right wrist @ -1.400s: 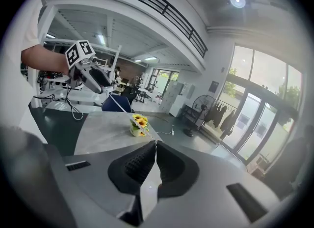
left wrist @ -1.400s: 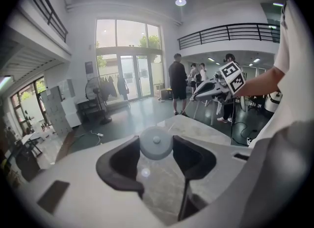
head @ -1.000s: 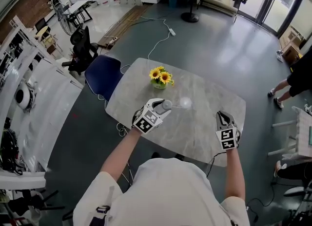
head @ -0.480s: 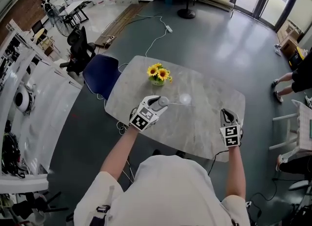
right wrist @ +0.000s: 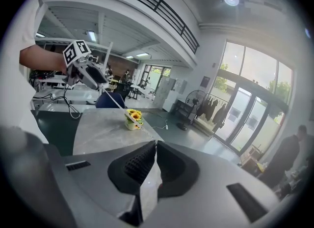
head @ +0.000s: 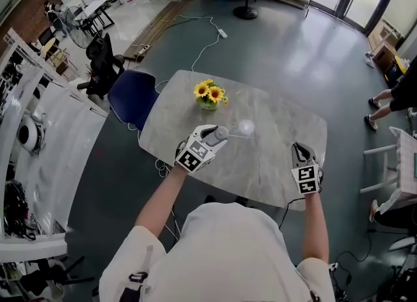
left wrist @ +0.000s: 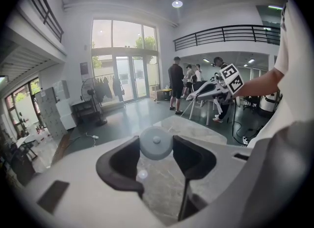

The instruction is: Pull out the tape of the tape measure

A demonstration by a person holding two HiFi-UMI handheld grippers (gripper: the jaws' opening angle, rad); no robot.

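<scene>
My left gripper (head: 219, 135) is held over the marble table (head: 273, 164), shut on the round pale-grey tape measure case (left wrist: 156, 143), which sits between its dark pads. My right gripper (head: 299, 149) is near the table's right front edge, its jaws shut on the end of the tape. In the right gripper view the thin tape (right wrist: 116, 102) runs taut from those jaws (right wrist: 154, 146) up to the left gripper (right wrist: 100, 82). The left gripper view shows the right gripper (left wrist: 192, 97) with its marker cube across the table. In the head view the tape is barely visible.
A small pot of sunflowers (head: 209, 94) stands at the table's far side. A blue chair (head: 132, 96) is tucked at the left corner. A cable with a power strip (head: 220, 32) lies on the floor beyond. Several people (left wrist: 175, 82) stand across the room.
Both grippers stay about where they were, still apart with the tape between them. Only the head view has shifted slightly.
</scene>
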